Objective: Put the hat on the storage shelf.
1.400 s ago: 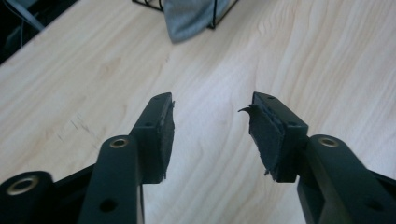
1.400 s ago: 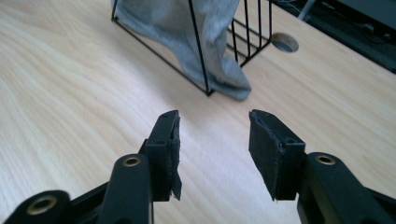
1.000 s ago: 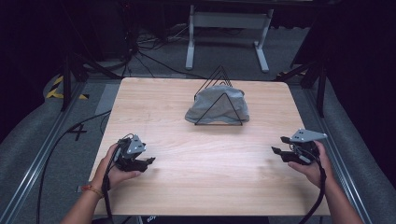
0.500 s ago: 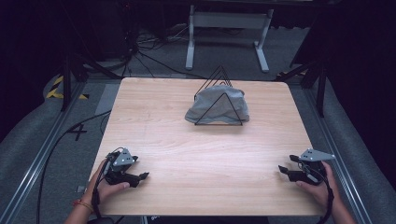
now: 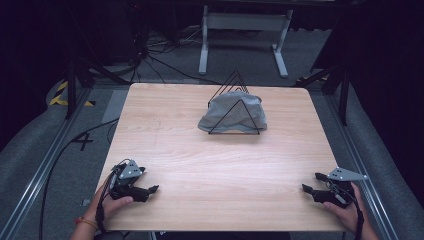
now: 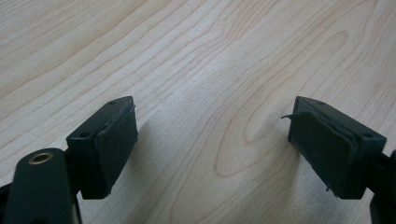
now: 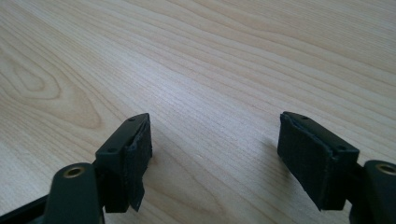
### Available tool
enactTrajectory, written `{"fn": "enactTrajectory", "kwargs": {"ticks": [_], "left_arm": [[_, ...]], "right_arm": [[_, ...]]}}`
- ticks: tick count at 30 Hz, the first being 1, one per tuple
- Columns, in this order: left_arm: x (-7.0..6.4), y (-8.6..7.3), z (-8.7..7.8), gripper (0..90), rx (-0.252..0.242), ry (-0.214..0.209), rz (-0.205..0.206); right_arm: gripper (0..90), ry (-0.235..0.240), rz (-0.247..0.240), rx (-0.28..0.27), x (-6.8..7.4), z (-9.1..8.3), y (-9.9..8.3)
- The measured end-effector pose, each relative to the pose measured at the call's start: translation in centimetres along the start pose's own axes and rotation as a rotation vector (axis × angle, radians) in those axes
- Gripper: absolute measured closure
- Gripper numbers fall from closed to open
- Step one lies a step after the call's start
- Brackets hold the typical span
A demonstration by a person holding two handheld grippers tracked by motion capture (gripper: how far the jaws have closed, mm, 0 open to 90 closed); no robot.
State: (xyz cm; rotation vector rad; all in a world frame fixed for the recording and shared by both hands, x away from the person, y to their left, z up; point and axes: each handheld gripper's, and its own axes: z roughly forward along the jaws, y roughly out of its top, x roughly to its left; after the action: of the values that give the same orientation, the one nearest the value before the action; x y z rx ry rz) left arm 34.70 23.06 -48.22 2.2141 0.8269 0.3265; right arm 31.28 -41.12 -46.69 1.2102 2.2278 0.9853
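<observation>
A grey cloth lies bunched in a black wire rack of triangular loops at the table's far middle. My left gripper rests low at the front left of the wooden table, held in a hand, far from the cloth. In the left gripper view it is open, with bare wood between its worn pads. At the front right edge my right gripper is held the same way. The right gripper view shows it open over bare wood, nothing between its jaws.
Beyond the table's far edge stands a white metal frame on grey floor with loose cables. Rails run along both sides of the table. Wide bare wood lies between the grippers and the rack.
Both hands have drawn their grippers back toward the table's front edge and lower to the wood. The cloth and rack have not moved.
</observation>
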Motion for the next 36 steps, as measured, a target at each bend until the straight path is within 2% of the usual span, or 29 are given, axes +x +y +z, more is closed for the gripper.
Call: {"fn": "enactTrajectory", "kwargs": {"ticks": [36], "left_arm": [[0.04, 0.04, 0.02, 14.4, 0.005, 0.007, -0.003]], "right_arm": [[22.8, -0.037, 0.029, 0.004, -0.17, 0.33, 0.27]]}}
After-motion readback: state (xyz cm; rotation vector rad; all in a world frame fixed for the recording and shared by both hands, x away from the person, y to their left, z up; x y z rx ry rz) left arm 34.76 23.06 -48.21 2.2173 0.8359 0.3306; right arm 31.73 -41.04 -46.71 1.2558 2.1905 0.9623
